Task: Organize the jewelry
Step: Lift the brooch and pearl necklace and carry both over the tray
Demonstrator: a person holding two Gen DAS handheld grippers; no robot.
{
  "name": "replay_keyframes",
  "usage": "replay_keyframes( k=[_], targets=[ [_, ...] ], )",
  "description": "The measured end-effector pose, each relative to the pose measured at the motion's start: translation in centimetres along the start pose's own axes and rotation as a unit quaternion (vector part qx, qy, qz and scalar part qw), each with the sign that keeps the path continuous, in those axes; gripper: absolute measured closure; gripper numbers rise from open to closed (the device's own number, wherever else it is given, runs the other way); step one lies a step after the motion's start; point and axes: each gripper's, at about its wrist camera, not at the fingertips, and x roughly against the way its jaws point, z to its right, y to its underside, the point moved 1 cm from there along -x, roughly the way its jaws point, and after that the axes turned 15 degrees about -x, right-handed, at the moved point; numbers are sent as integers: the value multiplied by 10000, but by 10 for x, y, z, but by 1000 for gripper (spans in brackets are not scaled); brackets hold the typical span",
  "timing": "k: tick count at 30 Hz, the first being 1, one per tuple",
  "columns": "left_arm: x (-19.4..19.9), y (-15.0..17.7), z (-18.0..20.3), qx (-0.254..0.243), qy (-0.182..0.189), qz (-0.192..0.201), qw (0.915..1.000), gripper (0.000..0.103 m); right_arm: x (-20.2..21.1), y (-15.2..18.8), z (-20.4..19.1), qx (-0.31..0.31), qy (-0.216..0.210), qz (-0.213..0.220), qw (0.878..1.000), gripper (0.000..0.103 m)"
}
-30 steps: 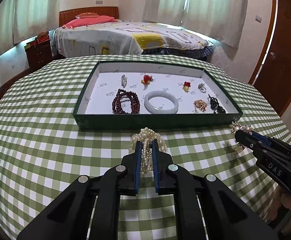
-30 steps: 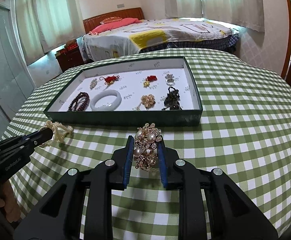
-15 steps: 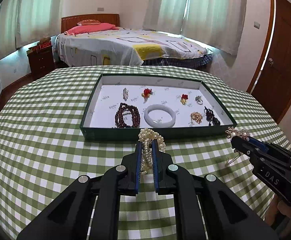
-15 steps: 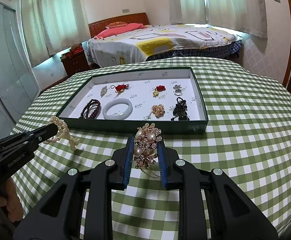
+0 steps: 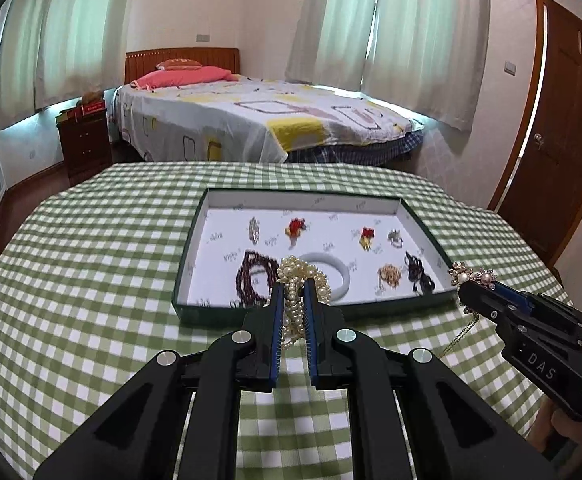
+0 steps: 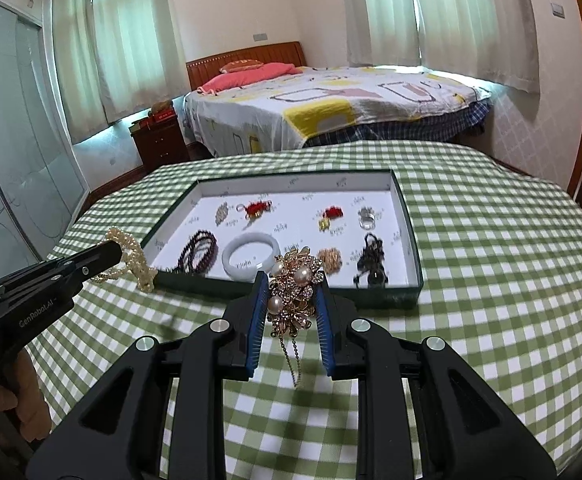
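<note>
My left gripper [image 5: 291, 300] has its fingers [image 5: 276, 320] closed narrowly on a bunched pearl necklace [image 5: 301, 280], held above the green-checked tabletop [image 5: 91, 280] at the near wall of the green tray [image 5: 211, 316]; my right gripper [image 6: 291, 300] has its fingers [image 6: 257, 320] clamped on a gold pearl brooch [image 6: 293, 292], its fine chain [image 6: 293, 360] dangling over the tabletop just short of the same tray. Inside the tray lie a white bangle [image 6: 251, 256], dark red beads [image 6: 199, 248], a black piece [image 6: 371, 260] and smaller ornaments; a bed [image 5: 251, 120] stands beyond.
</note>
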Motion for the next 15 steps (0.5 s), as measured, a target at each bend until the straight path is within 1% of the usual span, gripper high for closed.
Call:
replay_keyframes(
  k=[6, 15],
  targets=[
    [-7, -20, -9, -49, -92, 171, 9998, 92, -7, -23, -10, 92, -101, 161, 9998, 80],
    [-35, -49, -24, -115, -217, 308, 9992, 92, -42, -63, -26, 213, -205, 288, 9991, 80]
  ],
)
